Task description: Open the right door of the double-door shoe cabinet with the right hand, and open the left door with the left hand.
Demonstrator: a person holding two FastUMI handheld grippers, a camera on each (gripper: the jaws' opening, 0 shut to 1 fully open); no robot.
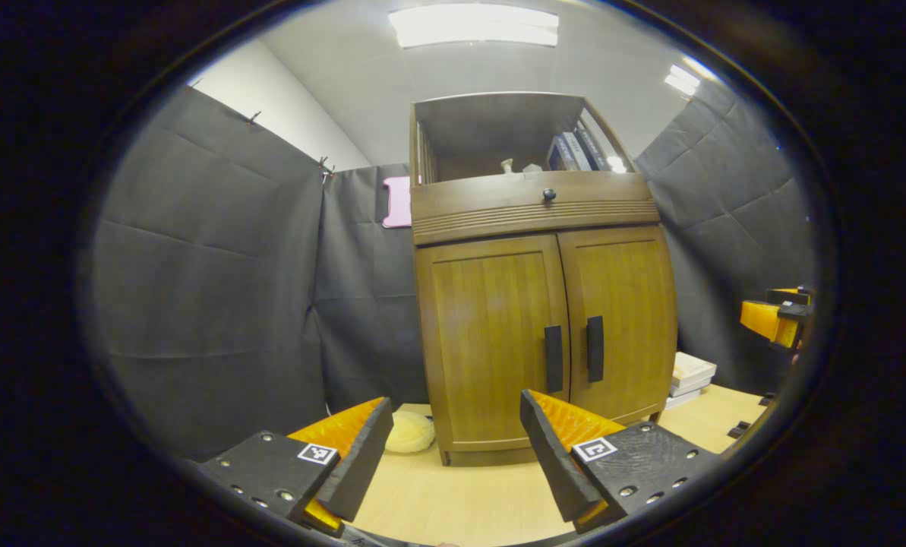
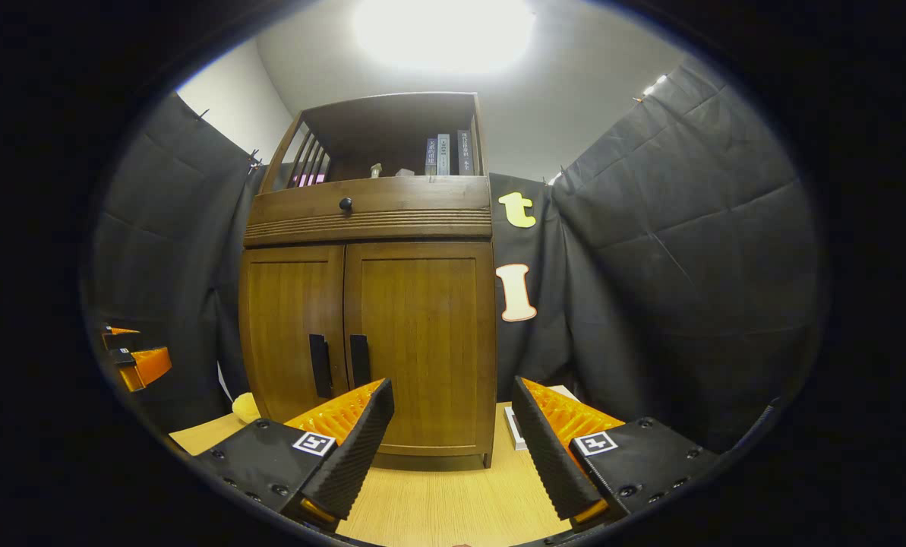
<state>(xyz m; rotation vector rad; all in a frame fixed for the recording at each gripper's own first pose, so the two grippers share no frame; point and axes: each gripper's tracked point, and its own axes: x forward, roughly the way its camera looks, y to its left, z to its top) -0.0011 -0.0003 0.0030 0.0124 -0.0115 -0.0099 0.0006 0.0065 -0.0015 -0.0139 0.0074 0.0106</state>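
Book (image 2: pixel 443 154) spines on the cabinet's (image 1: pixel 544 304) top shelf carry writing too small to read. The left gripper (image 1: pixel 453 448) is held spread wide and level, facing the closed left door (image 1: pixel 490 342); a pale cushion, perhaps, (image 1: pixel 409 431) lies by the base. The right gripper (image 2: pixel 453 441) is likewise released, facing the shut right door (image 2: pixel 422 342)

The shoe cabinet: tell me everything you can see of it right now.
The shoe cabinet looks like brown wood and stands upright on the pale table. Both doors are shut, with two dark vertical handles beside the centre seam. Above sit a knobbed drawer and an open shelf holding books. Nothing touches the doors.
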